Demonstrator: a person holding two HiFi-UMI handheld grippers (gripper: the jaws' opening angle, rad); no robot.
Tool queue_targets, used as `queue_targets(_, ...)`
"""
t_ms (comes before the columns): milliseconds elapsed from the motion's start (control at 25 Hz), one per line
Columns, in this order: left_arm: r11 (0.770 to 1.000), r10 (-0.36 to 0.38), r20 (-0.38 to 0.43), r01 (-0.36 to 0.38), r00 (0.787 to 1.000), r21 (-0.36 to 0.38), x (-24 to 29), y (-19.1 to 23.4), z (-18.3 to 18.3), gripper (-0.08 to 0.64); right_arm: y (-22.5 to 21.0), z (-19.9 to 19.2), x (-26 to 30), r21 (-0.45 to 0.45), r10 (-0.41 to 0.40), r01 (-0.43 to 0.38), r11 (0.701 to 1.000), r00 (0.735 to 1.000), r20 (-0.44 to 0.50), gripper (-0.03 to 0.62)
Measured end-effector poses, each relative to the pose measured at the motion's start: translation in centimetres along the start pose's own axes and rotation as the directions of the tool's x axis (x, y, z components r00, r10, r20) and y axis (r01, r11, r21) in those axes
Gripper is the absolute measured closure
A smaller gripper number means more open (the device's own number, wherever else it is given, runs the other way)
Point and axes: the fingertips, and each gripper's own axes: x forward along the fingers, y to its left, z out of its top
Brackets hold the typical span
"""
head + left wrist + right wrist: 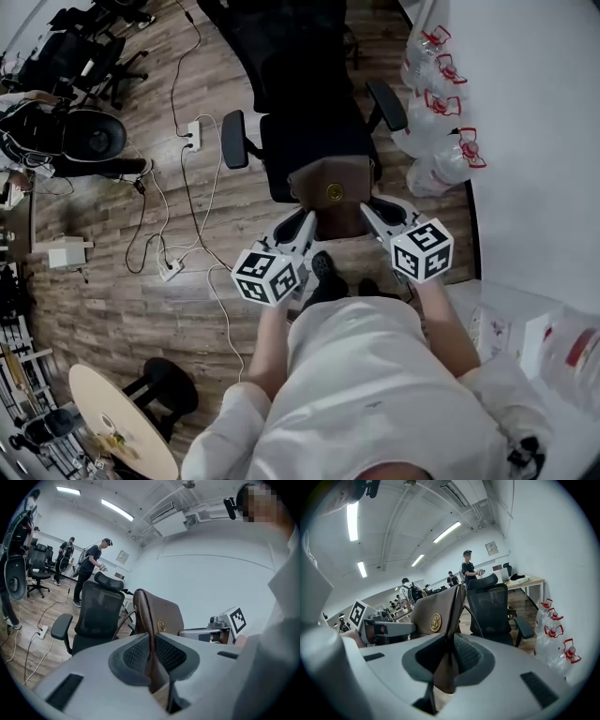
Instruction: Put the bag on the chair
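Head view: left gripper (304, 219) jaws clamped narrow on the bag's (328, 192) left edge. Bag upright over near edge of chair (309, 141) seat; resting or not, unclear. Right gripper (368, 210) jaws narrow round right edge, grip uncertain. Likely near done: settling and release remain.

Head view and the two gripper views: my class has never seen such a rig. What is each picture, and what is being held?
A person holds a tool with two jaws in each hand. The head view looks down from the person's head. Each gripper view rides on one tool and looks along its jaws. The left gripper and the right gripper each clamp an edge of a brown bag, holding it before a black office chair. A white power strip lies on the wooden floor.
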Motion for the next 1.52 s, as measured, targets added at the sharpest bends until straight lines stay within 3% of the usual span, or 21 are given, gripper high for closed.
queue_targets(320, 1.000, -0.023, 0.000, 0.023, 1.000, 0.011, -0.1, 3.8, 1.9, 0.526, 0.7, 1.5, 3.9, 0.012, -0.023, 0.023, 1.000, 1.000, 0.011, 0.531)
queue_targets(840, 1.000, -0.021, -0.014, 0.020, 1.000, -0.014, -0.1, 6.8, 1.8, 0.526, 1.1, 1.4, 6.9, 0.018, -0.024, 0.024, 1.000, 1.000, -0.018, 0.532)
queue_targets(1120, 1.000, -0.010, -0.023, 0.010, 1.000, -0.026, 1.3, 7.6, 2.2, 0.526, -0.2, 1.9, 8.0, 0.026, -0.011, 0.012, 1.000, 0.999, -0.030, 0.532)
queue_targets(1520, 0.999, 0.021, -0.038, -0.022, 0.999, -0.028, 5.4, 10.6, 5.5, 0.526, -3.9, 5.4, 12.0, 0.028, 0.022, -0.021, 0.999, 0.999, -0.041, 0.532)
